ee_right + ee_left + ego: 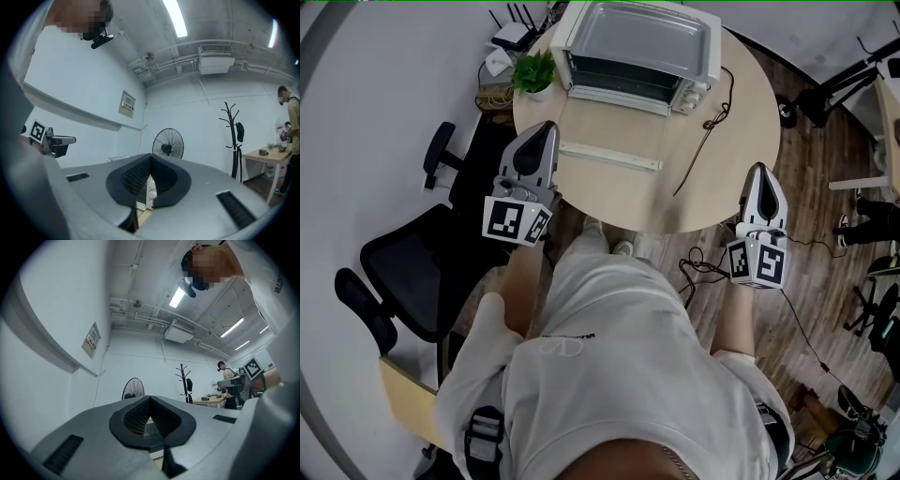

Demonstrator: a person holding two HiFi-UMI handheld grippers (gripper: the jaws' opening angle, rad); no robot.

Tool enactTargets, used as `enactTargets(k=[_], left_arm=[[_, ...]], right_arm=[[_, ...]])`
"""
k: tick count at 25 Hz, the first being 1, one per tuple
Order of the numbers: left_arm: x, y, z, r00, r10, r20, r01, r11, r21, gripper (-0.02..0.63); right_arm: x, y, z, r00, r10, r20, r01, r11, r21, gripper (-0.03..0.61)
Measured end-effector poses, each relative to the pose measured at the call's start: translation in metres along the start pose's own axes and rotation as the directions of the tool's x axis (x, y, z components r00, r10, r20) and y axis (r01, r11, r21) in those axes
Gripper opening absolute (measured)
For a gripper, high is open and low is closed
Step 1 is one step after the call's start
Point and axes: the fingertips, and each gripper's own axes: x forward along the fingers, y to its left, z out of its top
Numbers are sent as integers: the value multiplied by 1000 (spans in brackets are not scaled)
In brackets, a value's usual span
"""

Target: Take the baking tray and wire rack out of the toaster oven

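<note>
A white toaster oven [637, 52] stands at the far side of the round wooden table [741, 112], its door facing me. The baking tray and wire rack are hidden from me. My left gripper [546, 127] hovers over the table's near-left edge, shut and holding nothing. My right gripper [758, 169] hangs off the table's near-right edge, also shut and empty. In the left gripper view the closed jaws [150, 420] leave only a slit, with a bit of the oven [149, 427] behind it. The right gripper view shows its jaws [149, 180] closed too, the oven's knobs [150, 190] peeking through.
A long white strip [609, 157] lies on the table in front of the oven. A small potted plant [534, 73] sits at the oven's left, a dark cable [703, 141] trails at its right. A black office chair [403, 272] stands left of me. Cables [703, 272] lie on the wooden floor.
</note>
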Motion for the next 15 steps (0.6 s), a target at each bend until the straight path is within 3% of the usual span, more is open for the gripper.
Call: enactTargets(k=[15], left_arm=[[-2,-6,-3,1000,-18,-5,18,1000,-20,3]], right_arm=[[0,2,0,1000,-3,-2,3,1000,9,-6]])
